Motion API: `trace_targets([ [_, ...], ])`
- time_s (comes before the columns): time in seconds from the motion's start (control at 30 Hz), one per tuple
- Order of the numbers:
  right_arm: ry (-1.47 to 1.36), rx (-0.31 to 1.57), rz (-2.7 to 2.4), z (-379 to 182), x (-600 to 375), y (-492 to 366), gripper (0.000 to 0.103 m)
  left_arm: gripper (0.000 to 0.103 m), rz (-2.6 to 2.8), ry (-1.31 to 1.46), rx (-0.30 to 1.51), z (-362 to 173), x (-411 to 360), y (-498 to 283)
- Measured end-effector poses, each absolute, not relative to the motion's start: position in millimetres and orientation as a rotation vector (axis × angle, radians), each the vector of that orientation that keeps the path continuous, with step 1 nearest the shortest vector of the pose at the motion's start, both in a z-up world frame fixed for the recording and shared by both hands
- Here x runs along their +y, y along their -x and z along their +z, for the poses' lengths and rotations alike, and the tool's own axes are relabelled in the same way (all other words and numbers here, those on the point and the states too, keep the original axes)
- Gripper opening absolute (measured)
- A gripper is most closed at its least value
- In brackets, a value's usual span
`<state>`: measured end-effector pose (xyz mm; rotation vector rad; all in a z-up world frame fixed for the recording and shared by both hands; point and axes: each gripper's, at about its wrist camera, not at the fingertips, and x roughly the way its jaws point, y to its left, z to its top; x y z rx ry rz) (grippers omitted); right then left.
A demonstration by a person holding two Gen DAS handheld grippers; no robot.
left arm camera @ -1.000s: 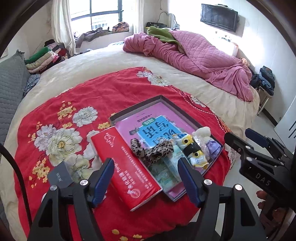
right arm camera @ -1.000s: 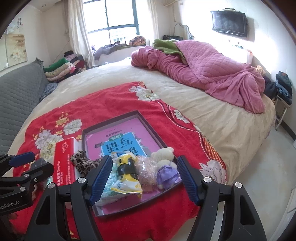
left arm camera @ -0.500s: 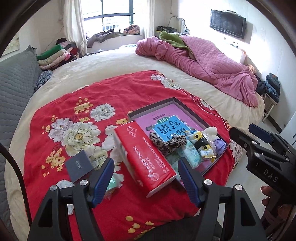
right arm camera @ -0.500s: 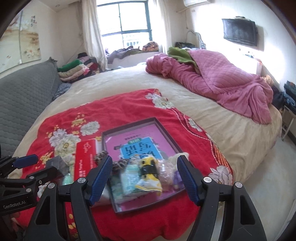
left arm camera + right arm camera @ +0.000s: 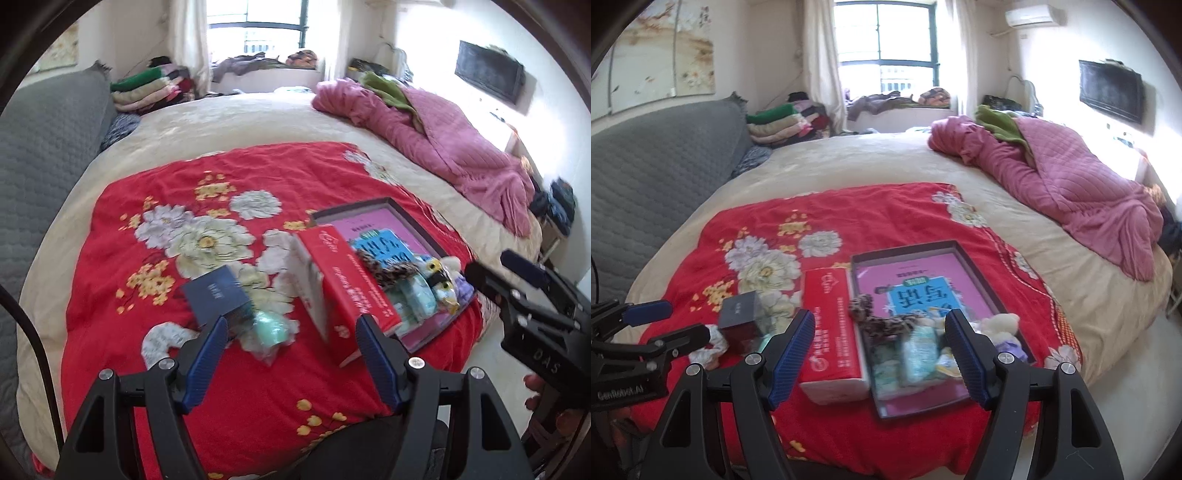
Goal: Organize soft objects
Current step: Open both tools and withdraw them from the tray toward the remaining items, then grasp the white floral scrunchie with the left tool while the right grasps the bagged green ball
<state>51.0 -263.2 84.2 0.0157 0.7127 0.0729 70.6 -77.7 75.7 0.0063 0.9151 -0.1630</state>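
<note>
I am looking across a wide bed [image 5: 849,166] covered in a cream sheet, with a red flowered blanket [image 5: 849,221] spread over its near half and a rumpled pink quilt [image 5: 1071,177] heaped at about two o'clock. A grey padded headboard [image 5: 657,155] runs along nine o'clock, folded clothes [image 5: 783,125] are stacked at eleven, a window [image 5: 886,37] stands at twelve, and a dark television [image 5: 1112,90] hangs on the wall at one. On the blanket sits a shallow dark tray [image 5: 975,266] holding a pink and blue book, with the soft things crowded at its near end: a leopard-print plush [image 5: 886,323], tissue packets [image 5: 919,350], and a cream plush toy [image 5: 1001,323]. A red tissue box [image 5: 831,317] touches the tray's left side, and a small dark box [image 5: 740,310] stands further toward nine. My right gripper [image 5: 879,350] hangs above the tray's near end with its jaws spread wide and nothing between them; the plush pile lies just ahead at twelve. My left gripper [image 5: 291,354] is opening, empty, with a mint-green packet [image 5: 271,325] just ahead at twelve and the tissue box at one.
</note>
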Motion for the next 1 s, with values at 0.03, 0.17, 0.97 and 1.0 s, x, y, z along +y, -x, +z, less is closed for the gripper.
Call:
trace_targets([
  [0.03,-0.004,0.713,0.083,84,-258,-50,0.074,0.079,-0.154,0.006,0.919,75,-71,-70],
  [0.17,0.046,0.728,0.141,78,-230,-49,0.074,0.081,-0.094,0.039,0.92,71,-36,-67],
  [0.97,0.24,0.941,0.334,-37,-85,-99,0.074,0.085,0.062,0.243,1.108,-49,87,-87],
  [1.0,0.238,0.955,0.329,-43,-84,-104,0.074,0.085,0.05,0.236,1.121,-56,84,-92],
])
